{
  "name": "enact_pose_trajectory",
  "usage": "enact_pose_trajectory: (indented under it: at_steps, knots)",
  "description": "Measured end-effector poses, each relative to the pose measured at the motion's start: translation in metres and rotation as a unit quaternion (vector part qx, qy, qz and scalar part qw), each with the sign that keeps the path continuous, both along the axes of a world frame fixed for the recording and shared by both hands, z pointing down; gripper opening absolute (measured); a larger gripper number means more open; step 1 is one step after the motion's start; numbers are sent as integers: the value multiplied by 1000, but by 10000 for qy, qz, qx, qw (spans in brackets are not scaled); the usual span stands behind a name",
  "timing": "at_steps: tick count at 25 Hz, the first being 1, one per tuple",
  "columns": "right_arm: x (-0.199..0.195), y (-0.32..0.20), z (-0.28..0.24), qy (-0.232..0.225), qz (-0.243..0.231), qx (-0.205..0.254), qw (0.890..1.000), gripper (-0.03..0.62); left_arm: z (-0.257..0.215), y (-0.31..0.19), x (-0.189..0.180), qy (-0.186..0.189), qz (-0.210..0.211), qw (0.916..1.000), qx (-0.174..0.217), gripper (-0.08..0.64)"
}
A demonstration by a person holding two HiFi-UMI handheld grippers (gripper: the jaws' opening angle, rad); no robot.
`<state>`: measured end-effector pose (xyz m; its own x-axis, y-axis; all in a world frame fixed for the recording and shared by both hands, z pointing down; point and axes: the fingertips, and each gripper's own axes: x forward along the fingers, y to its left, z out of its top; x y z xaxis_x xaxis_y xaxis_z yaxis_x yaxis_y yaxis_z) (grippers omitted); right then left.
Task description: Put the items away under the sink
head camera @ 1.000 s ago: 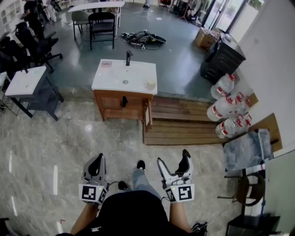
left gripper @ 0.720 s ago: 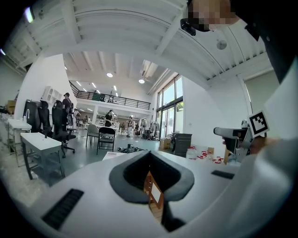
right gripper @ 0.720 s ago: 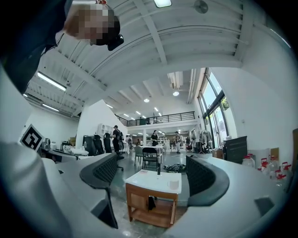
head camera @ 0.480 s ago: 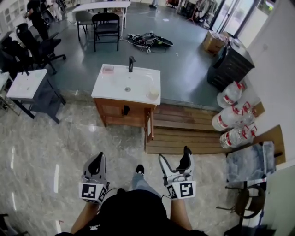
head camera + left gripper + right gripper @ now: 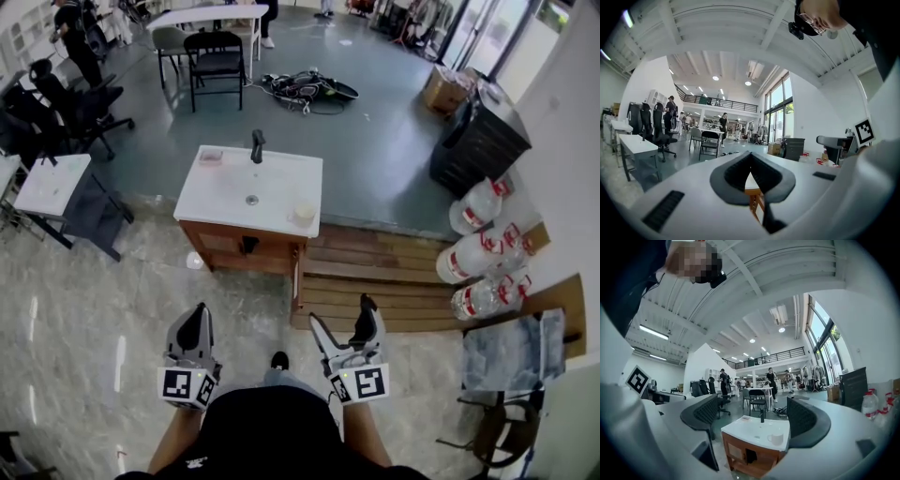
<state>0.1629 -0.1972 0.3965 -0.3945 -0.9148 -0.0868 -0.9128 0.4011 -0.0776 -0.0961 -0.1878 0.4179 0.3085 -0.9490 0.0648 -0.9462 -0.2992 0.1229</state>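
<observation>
Both jaws of the left gripper [image 5: 195, 312] meet, nothing between them; right gripper [image 5: 340, 312] gapes wide, empty. Each hovers well apart from the sink [image 5: 225, 187], where a white cup [image 5: 303, 214] sits.

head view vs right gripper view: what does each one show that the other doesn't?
Only the head view: the left gripper, the water jugs by the wall and the wooden platform beside the sink cabinet.

Only the right gripper view: the ceiling and the mezzanine railing at the far end of the hall.

Both: the white sink top with its black faucet and the cup near one corner, and the right gripper, jaws apart with nothing held between them.
</observation>
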Motion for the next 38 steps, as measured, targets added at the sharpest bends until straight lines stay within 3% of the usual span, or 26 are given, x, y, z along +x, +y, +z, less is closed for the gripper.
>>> enact_pose_trajectory:
  at_steps: [8, 16, 22, 30, 38]
  knots:
    - [10, -48, 24, 119, -30, -251, 9996, 453, 16, -47, 16, -137, 51, 9996, -236, 6]
    - [-15, -93, 90, 78, 310, -785, 9964, 451, 63, -107, 12, -189, 473, 9982, -322, 6]
    - [-45, -129, 161, 35, 424, -1090, 9931, 451, 113, -152, 11, -297, 724, 9967, -229, 8]
    - [-64, -188, 255, -19, 704, -1398, 9877, 448, 202, -201, 15, -331, 962, 9938, -442, 8]
    - [-65, -261, 315, 4, 923, -1479, 9847, 381, 258, -252, 32, -298, 1062, 9924, -553, 6]
